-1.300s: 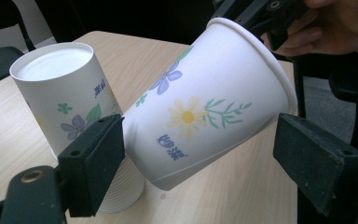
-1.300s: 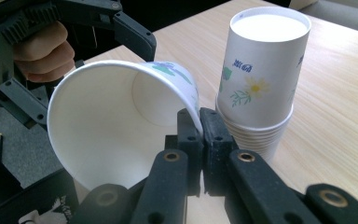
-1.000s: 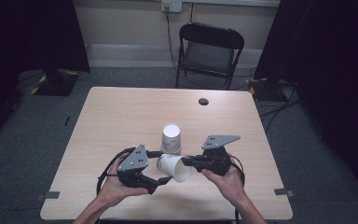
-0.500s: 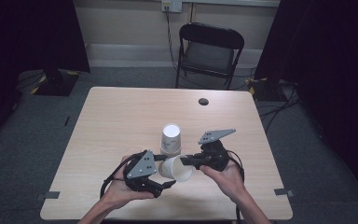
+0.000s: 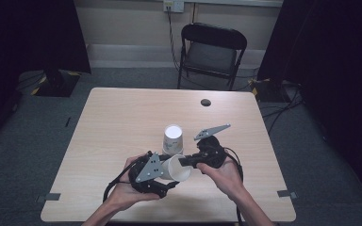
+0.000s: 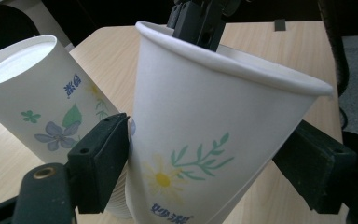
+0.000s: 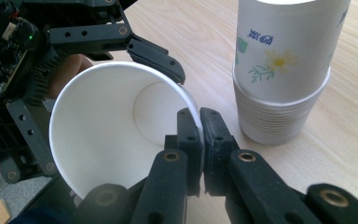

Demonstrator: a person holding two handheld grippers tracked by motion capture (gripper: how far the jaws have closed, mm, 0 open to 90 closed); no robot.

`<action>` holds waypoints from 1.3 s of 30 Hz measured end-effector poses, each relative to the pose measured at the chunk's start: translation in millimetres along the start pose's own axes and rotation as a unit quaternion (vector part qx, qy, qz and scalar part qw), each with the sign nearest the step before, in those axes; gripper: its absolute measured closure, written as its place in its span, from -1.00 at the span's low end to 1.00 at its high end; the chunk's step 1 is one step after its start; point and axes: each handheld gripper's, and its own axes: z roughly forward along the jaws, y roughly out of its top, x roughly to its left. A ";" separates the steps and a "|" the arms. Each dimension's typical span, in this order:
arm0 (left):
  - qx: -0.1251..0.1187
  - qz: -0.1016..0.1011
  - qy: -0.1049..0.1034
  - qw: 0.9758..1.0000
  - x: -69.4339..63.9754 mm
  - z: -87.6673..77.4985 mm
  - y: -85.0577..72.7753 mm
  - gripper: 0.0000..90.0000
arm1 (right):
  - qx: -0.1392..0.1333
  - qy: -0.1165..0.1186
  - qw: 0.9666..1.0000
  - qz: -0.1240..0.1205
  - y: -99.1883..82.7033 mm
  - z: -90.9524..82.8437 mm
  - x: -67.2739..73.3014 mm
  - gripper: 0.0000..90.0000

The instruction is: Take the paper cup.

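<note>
A white paper cup point(image 5: 178, 167) with a flower print is held on its side above the table's near half. My right gripper point(image 5: 186, 161) is shut on the cup's rim point(image 7: 192, 112), one jaw inside and one outside. My left gripper point(image 5: 168, 173) has the cup's body point(image 6: 205, 140) between its jaws. They have just been closing, and both pads point(image 6: 103, 158) now lie against the cup's sides. Just behind it, a stack of upside-down paper cups point(image 5: 173, 138) stands on the table point(image 5: 122, 117).
A small dark round object point(image 5: 206, 102) lies near the table's far edge. A black folding chair point(image 5: 212, 47) stands behind the table. Cables trail on the floor at the right point(image 5: 273, 103).
My left gripper has shifted right toward the cup, and its jaws have come in around the cup's body. The right gripper and the stack have stayed put.
</note>
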 end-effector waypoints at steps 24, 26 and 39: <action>-0.012 -0.016 0.012 1.000 0.3 -2.7 0.5 -0.38 | -0.009 -0.020 0.999 0.033 -4.0 3.1 1.1 0.33; -0.016 -0.026 0.009 1.000 2.4 -4.3 -0.3 -0.38 | -0.018 -0.023 0.999 0.031 -3.7 0.5 1.9 0.27; -0.036 -0.080 -0.006 0.996 11.9 -9.2 -5.9 -0.39 | -0.094 -0.004 0.996 -0.009 -1.5 -9.0 10.4 0.77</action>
